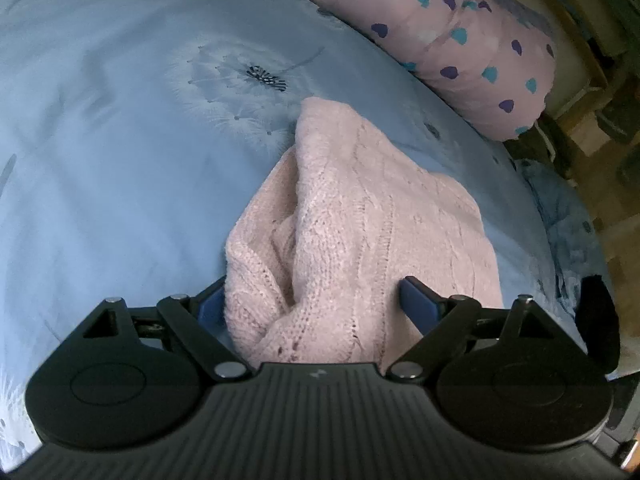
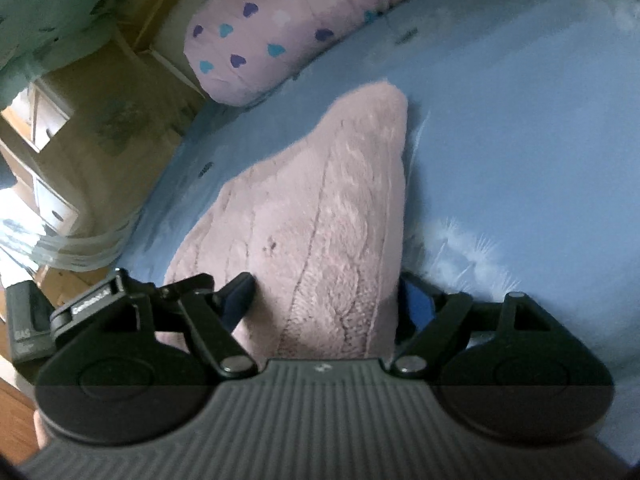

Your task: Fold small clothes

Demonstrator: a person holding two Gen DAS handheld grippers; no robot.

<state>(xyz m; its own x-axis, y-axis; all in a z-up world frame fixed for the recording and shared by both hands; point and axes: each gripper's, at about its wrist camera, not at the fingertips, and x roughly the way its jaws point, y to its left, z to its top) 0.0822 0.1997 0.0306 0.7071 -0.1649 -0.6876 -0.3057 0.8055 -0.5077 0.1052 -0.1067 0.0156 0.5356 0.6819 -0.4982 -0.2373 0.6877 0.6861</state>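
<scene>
1. Left wrist view: the left hand-held gripper has its jaws spread wide apart, and the near edge of a pink knitted sweater bunches up between them; the blue pads stand at either side of the knit without pinching it.
2. The sweater lies rumpled on a bed with a pale blue cover printed with dandelion heads (one big seed head sits just beyond the garment's far end).
3. Right wrist view: the right hand-held gripper is likewise spread apart, the sweater running up between its fingers, neither pad visibly pressing on it. This picture is blurred.
4. From this side the garment tapers to a point away from the camera, lying flat on the bed.
5. A pink bolster pillow dotted with purple and teal hearts lies along the far edge of the bed, well apart from the sweater; it shows in the right view too.
</scene>
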